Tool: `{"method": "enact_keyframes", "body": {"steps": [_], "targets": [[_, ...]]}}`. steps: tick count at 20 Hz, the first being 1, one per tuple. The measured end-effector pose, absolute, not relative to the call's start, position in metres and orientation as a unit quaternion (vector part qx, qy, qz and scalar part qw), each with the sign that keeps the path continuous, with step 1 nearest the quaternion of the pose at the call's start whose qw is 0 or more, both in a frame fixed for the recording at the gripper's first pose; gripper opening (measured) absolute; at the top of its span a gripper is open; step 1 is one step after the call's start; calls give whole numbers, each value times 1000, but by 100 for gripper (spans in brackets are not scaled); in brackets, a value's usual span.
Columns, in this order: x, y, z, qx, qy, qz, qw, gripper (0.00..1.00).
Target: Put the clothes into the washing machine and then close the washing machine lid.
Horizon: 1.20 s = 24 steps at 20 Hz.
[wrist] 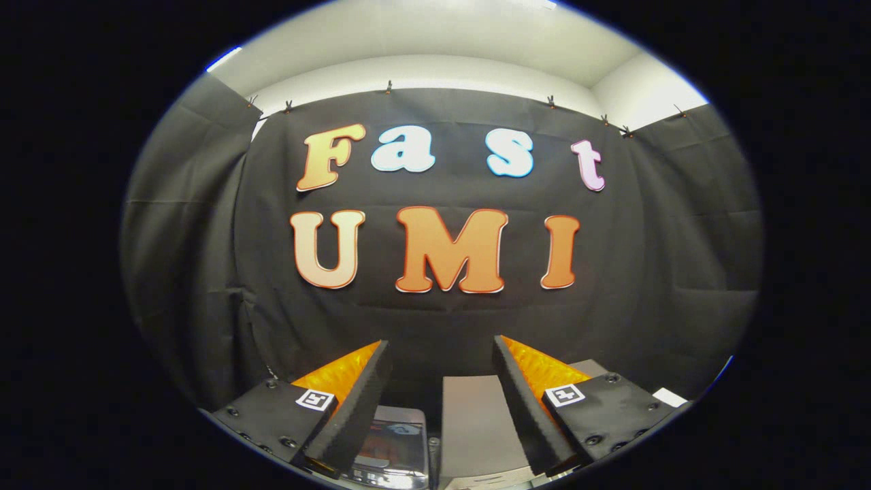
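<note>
My gripper (441, 350) is held high and level, facing the booth's black cloth wall, with its fingers wide apart and nothing between them. Low between the fingers I see part of the washing machine (476, 422): a pale grey top surface, and to its left a dark glossy panel (395, 439) that reflects light. I cannot tell whether the lid stands open or closed. No clothes are between or ahead of the fingers.
The black cloth wall (435, 320) rises a short way beyond the fingertips and wraps round both sides. Above it are a white wall and ceiling (435, 47). A small white object (670, 397) lies beside the right finger.
</note>
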State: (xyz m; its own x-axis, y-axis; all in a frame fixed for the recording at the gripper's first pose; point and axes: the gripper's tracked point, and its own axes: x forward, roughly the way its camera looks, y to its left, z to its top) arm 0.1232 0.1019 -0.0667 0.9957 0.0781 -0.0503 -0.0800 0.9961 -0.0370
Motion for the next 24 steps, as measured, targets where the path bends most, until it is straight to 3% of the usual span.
{"method": "enact_keyframes", "body": {"steps": [8, 24], "targets": [[103, 44, -33, -35, -6, 14, 999, 97], [112, 37, -32, -13, -8, 22, 1000, 96]]}}
